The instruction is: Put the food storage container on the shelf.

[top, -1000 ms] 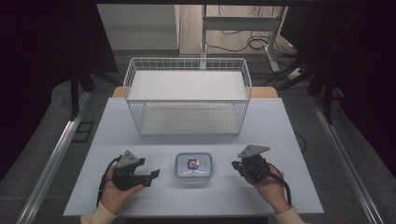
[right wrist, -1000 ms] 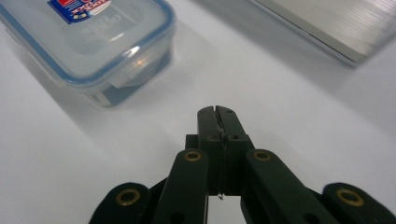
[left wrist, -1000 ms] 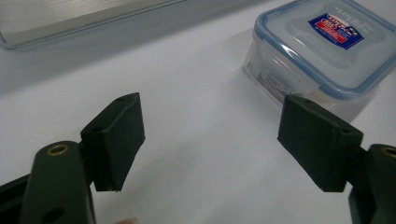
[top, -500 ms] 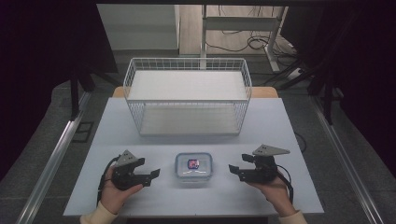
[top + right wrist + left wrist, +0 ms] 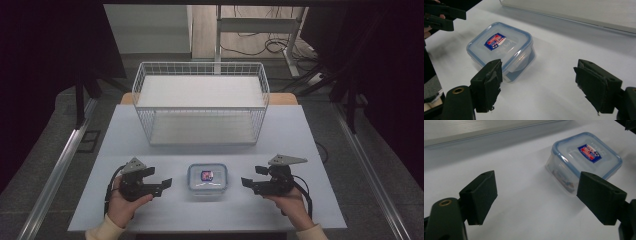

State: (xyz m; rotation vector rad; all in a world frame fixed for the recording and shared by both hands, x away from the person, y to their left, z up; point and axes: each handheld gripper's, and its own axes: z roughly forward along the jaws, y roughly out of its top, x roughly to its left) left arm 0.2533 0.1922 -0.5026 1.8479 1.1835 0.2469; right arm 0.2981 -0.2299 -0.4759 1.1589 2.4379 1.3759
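Observation:
A clear plastic container (image 5: 207,179) with a blue-rimmed lid and a red-and-blue label sits shut near the table's front edge, between my two grippers. My left gripper (image 5: 159,177) rests a short way to its left and points at it. In the left gripper view the container (image 5: 584,160) lies ahead and to the right of the left gripper (image 5: 540,200). My right gripper (image 5: 253,176) faces the container (image 5: 501,47) from the other side, and in its own view the right gripper (image 5: 541,85) is apart from the box. Both pairs of jaws have just been opening, with nothing between them.
A white wire basket (image 5: 200,63) stands on the pale table (image 5: 310,130) behind the container, across the middle. A person's hands hold the grippers at the front edge. Dark floor, table legs and cables lie beyond the table.
The right gripper's jaws went from shut to wide apart, and it swung level to point left at the container. The left gripper's jaws spread a little wider; the hand stayed put.

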